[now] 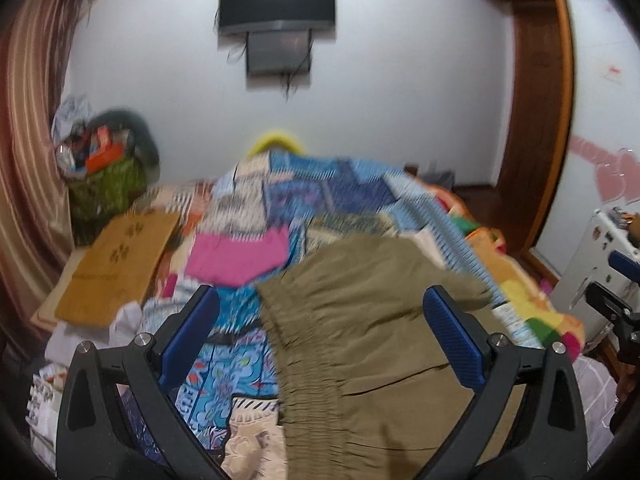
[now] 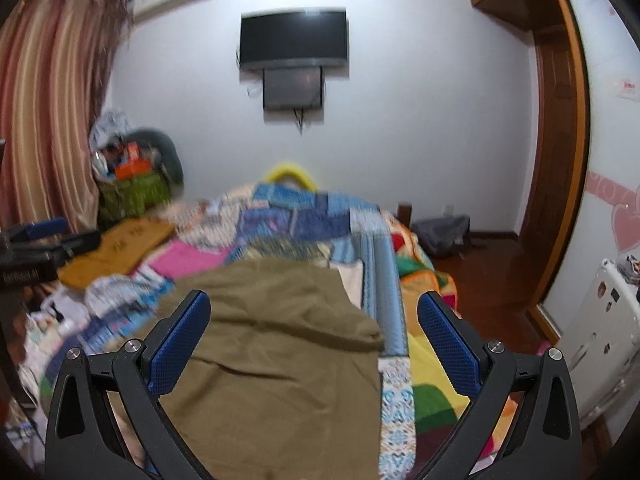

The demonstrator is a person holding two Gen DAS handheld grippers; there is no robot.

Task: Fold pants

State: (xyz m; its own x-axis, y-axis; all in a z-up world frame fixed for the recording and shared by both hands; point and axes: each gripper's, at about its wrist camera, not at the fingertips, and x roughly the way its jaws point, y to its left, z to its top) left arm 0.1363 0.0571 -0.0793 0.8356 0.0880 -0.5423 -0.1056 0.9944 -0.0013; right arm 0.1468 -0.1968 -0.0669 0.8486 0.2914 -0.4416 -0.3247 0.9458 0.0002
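Both grippers are spread wide and hold nothing. Level above the bed, the left gripper (image 1: 321, 312) has the olive pants (image 1: 360, 320) lying below and between its fingers, and only its view shows their gathered elastic waistband (image 1: 296, 356) running toward the camera. The right gripper (image 2: 313, 320) hangs over plainer cloth of the same pants (image 2: 276, 344), apparently already doubled, though blur obscures this. A patchwork quilt (image 2: 304, 216) lies ahead of both.

Bed (image 2: 424, 364) under a patchwork quilt (image 2: 304, 216); olive pants (image 2: 272, 344) spread flat near, pink cloth (image 2: 188, 258) and brown mat (image 2: 116, 250) far left on it.
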